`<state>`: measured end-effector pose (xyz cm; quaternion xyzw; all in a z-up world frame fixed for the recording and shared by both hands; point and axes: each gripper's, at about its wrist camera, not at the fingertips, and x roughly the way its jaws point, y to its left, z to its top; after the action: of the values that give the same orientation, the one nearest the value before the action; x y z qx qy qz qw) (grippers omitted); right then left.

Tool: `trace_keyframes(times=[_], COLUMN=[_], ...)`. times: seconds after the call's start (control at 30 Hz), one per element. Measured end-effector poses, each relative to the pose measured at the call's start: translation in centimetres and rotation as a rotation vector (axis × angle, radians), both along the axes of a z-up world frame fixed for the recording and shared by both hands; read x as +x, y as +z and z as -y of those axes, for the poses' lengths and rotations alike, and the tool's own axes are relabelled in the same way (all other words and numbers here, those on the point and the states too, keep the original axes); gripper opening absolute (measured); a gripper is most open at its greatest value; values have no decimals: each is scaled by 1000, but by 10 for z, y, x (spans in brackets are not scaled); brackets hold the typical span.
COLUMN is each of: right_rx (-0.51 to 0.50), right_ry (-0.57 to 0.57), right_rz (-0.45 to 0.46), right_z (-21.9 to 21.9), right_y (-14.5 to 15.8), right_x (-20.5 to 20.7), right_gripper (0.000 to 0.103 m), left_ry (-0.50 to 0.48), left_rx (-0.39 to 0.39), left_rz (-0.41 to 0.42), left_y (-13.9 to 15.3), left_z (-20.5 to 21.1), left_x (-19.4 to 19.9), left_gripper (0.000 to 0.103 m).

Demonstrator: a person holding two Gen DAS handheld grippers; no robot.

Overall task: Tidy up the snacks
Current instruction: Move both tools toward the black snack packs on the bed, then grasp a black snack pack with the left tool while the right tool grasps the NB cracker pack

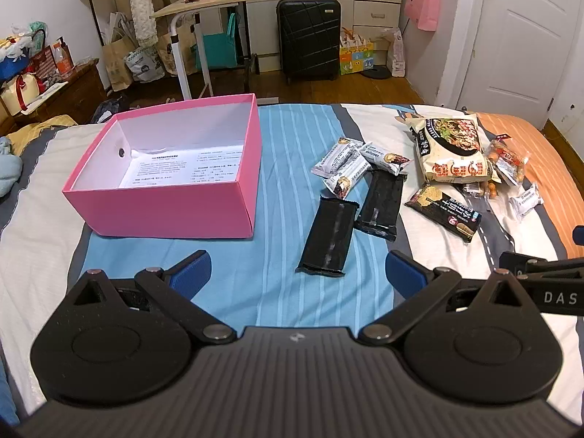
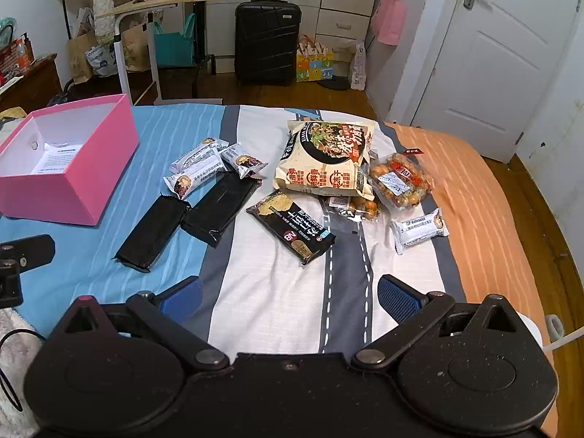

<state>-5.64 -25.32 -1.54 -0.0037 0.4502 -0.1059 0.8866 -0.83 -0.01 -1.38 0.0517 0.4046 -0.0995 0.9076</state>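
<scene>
Both tools hover low over the bed [image 1: 284, 135], nothing picked yet: left gripper [image 1: 297, 273] has its blue pads spread wide and empty, right gripper [image 2: 290, 297] likewise spread and empty. The pink box [image 1: 164, 200] sits open on the blue stripe, only a printed sheet inside; all snacks lie loose to its right. The likely first pick is the nearest black packet [image 1: 327, 235], just ahead of the left gripper: best come down across its narrow width, pinch mid-length so it does not droop, then lift clear of the box wall before releasing. Count: two flat black packets, three small white bars [image 1: 346, 162] in a cluster, one big noodle bag [image 2: 325, 157], one dark cracker pack [image 2: 292, 228], one lone white bar [image 2: 419, 230], and apparently two clear bags of round snacks [image 2: 399, 180], the lower one partly hidden.
</scene>
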Motion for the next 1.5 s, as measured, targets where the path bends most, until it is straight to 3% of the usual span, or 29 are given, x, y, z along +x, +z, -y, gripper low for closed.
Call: trace_keyframes(times=[0.2,0.93,1.07,1.13,1.2,1.33,1.43,1.5], right_rx=[-1,8,7,15,43,16,59,123], right_ry=[0,-7,-7,-2,55,219,312,324], right_rz=[1,-6,-5,5,36,122,104,22], right_z=[-1,7,9,13,20,36,47,52], right_y=[0,-5,-6,-5,2,13,5,-12], right_x=[0,-2,-2,-1,2,11,24,35], right_gripper=[103,103,103,103,103,103,103,103], left_ry=[-25,-40,-59,-97,-134,-192,-213,-242], left_rx=[-51,-61,-69,-109,-128,-85,-125,-148], left_rz=[-16,-22,-20,-37,-65,-50,-32,-58], left_y=[2,0,-2,-2,-1,7,4,-5], left_z=[-2,-4,-3,-3,0,11,16,21], left_x=[-2,0,1,4,10,27,43,56], left_gripper=[103,100,93,93,93,93,93,93])
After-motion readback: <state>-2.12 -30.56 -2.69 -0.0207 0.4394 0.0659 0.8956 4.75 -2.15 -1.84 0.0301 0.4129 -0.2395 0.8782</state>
